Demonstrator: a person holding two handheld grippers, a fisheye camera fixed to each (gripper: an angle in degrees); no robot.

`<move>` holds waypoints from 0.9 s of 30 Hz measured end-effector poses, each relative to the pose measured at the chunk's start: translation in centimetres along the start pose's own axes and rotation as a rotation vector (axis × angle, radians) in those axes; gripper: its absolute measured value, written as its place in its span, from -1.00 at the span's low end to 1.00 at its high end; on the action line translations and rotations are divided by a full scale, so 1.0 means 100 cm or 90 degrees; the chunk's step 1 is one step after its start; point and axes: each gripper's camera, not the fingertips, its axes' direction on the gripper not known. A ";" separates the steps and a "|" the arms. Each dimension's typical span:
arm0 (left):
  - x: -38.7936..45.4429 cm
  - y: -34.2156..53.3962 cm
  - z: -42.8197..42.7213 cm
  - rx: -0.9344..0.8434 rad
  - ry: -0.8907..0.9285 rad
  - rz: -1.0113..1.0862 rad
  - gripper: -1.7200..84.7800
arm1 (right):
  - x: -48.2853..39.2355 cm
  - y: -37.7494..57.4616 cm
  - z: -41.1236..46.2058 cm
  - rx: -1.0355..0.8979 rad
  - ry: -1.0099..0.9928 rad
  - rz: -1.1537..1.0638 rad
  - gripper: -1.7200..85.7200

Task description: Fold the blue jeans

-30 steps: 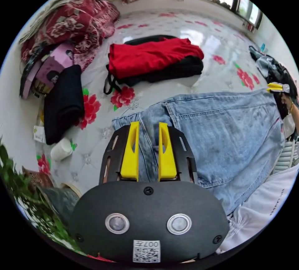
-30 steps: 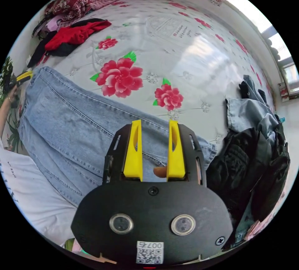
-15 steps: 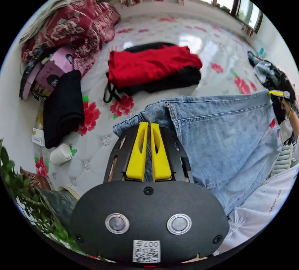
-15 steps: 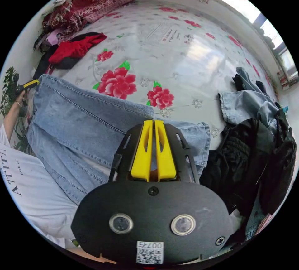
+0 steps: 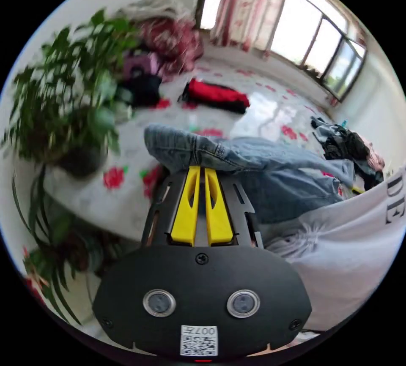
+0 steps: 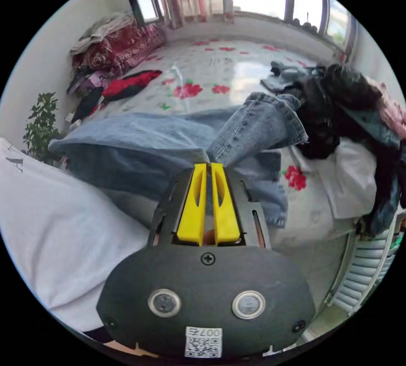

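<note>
The light blue jeans [image 5: 258, 159] hang lifted above the flowered bed [image 5: 262, 108], stretched between both grippers. In the left gripper view my left gripper [image 5: 201, 168] is shut on the bunched waist end. The right gripper view has my right gripper [image 6: 208, 165] shut on the leg end of the jeans [image 6: 144, 137], and the hems [image 6: 275, 123] flop over past its jaws. The cloth sags in the middle, close to the person's white shirt [image 6: 55, 222].
A potted plant [image 5: 63, 104] stands at the left bed corner. A red and black garment [image 5: 215, 95] lies on the bed. A dark pile of clothes [image 6: 342, 104] sits at the right end, over a radiator [image 6: 363, 264]. Red blankets [image 6: 118, 45] lie under the windows.
Both grippers closed on the jeans lying flat, then lifted them off the bed and drew them back toward the person. Both cameras swung up and away from the bed.
</note>
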 end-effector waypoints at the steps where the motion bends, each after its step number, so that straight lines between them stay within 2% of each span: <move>1: -0.011 0.023 0.020 -0.058 0.007 -0.046 -0.94 | 0.011 0.024 0.024 -0.065 -0.016 0.049 -0.92; 4: -0.022 0.057 0.046 -0.138 -0.002 -0.094 -0.86 | 0.039 0.060 0.038 -0.078 -0.052 0.163 -0.88; 8: -0.024 0.055 0.031 -0.114 -0.013 -0.089 -0.80 | 0.063 0.063 0.009 0.063 -0.075 0.215 -0.81; 11: -0.027 0.048 0.020 -0.092 -0.008 -0.100 -0.79 | 0.064 0.041 0.013 0.088 -0.069 0.200 -0.77; 15: -0.023 0.047 0.013 -0.099 -0.013 -0.088 -0.81 | 0.060 0.007 0.039 0.066 -0.023 0.217 -0.75; 18: -0.026 0.052 0.007 -0.097 -0.027 -0.082 -0.81 | 0.071 -0.010 0.072 -0.010 0.043 0.291 -0.77; 20: -0.036 0.056 0.005 -0.098 -0.021 -0.113 -0.81 | 0.079 -0.014 0.076 -0.024 0.101 0.321 -0.85; 22: -0.043 0.058 0.000 -0.083 -0.007 -0.138 -0.81 | 0.087 -0.020 0.063 -0.027 0.077 0.303 -0.90; 24: -0.047 0.060 -0.004 -0.070 0.000 -0.157 -0.81 | 0.090 -0.012 0.017 0.099 0.032 0.261 -0.93; 26: -0.050 0.062 -0.005 -0.065 0.009 -0.173 -0.81 | 0.102 0.016 -0.050 0.278 -0.061 0.217 -0.94; 27: -0.050 0.063 -0.005 -0.066 0.010 -0.176 -0.81 | 0.109 0.024 -0.061 0.305 -0.082 0.217 -0.94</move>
